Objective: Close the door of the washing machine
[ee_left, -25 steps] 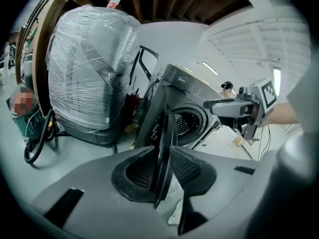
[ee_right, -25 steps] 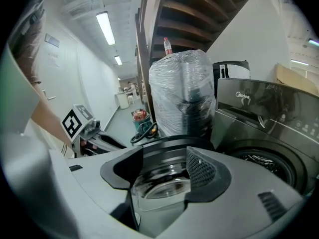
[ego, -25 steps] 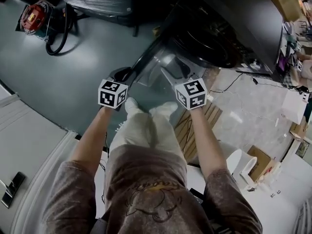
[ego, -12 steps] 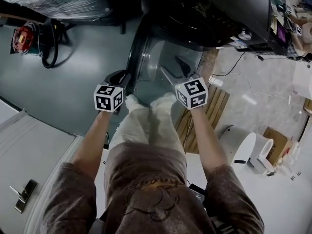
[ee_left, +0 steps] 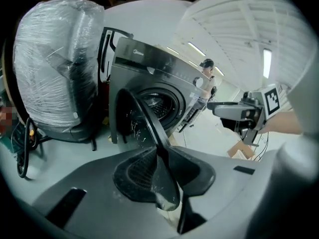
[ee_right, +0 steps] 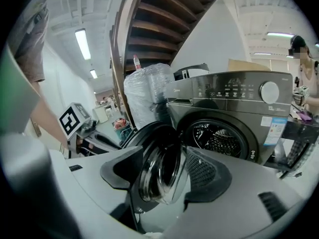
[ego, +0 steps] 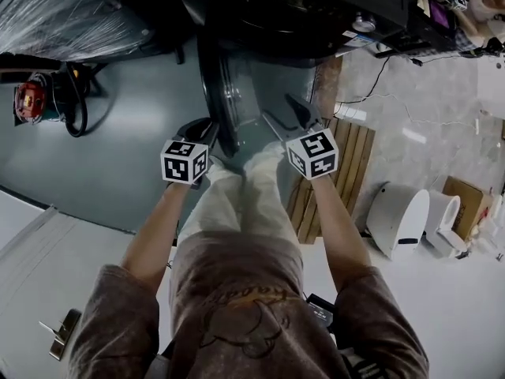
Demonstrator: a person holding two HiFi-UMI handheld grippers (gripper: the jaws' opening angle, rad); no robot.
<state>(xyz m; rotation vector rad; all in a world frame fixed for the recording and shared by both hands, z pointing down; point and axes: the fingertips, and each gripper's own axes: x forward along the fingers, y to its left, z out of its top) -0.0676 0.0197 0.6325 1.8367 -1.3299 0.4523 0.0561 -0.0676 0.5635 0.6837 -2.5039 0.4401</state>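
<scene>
Head view: marker cube on the left gripper, marker cube on the right gripper, both held out over the person's white trousers.

Left gripper: jaws nearly together, and they have just been closing. The rim of the washing-machine door runs edge-on between the two pads, which clamp it from either side.

Right gripper: jaws stand apart. The inner glass bowl of the door shows in the gap; neither pad presses on it. Cannot tell whether it touches.

Door: open, swung out from the front of the washing machine and seen almost edge-on from above, between the two grippers. Drum is exposed behind it.

Floor: wooden pallet just right of the person's feet; a white rounded appliance further right; a red machine with black hose well off to the left.

Beside the washer on its left, a bulky item wrapped in plastic film.
</scene>
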